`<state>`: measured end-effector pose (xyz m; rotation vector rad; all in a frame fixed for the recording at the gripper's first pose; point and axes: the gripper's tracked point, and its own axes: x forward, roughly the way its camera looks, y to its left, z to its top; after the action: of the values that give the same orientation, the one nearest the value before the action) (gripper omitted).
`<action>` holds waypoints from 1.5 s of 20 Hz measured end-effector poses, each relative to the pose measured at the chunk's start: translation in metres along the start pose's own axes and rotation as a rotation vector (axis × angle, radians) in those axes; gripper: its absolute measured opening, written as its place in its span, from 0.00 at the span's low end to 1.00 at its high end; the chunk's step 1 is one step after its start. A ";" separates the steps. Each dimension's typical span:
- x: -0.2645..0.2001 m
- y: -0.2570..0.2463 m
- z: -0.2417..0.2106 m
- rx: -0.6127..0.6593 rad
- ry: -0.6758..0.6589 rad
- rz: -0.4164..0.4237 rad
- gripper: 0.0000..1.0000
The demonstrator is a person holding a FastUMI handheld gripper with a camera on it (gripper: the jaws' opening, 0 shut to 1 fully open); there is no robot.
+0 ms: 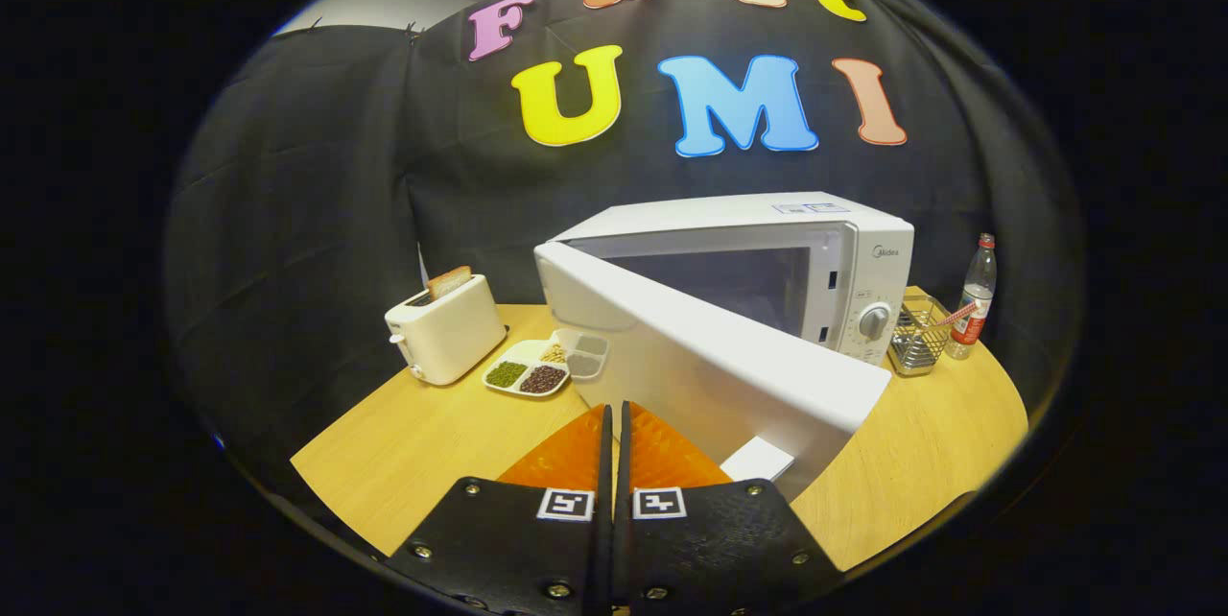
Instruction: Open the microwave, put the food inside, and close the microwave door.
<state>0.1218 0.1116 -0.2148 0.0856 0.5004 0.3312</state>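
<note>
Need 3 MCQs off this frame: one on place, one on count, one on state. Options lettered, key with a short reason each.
1. Where is the sectioned tray?
A. inside the microwave
B. between the toaster and the microwave door
C. beside the bottle

2. How many bread slices stick out of the toaster?
A. none
B. one
C. three

3. How is the microwave door?
A. swung open
B. shut
C. removed

Key: B, the tray lies on the table between them; B, a single slice shows; A, the door stands out past the closed gripper, cavity exposed.

table (403,462): wooden | on it: microwave (844,261), toaster (446,328), divided tray (528,371), wire basket (918,336), bottle (974,299)
</note>
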 end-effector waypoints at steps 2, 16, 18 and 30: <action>0.005 -0.013 0.005 0.001 -0.012 -0.014 0.01; 0.054 -0.084 0.028 -0.007 -0.013 -0.118 0.01; 0.062 -0.089 0.033 -0.004 -0.016 -0.129 0.01; 0.104 -0.118 0.057 0.016 -0.039 -0.182 0.01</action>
<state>0.2693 0.0352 -0.2315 0.0619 0.4683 0.1471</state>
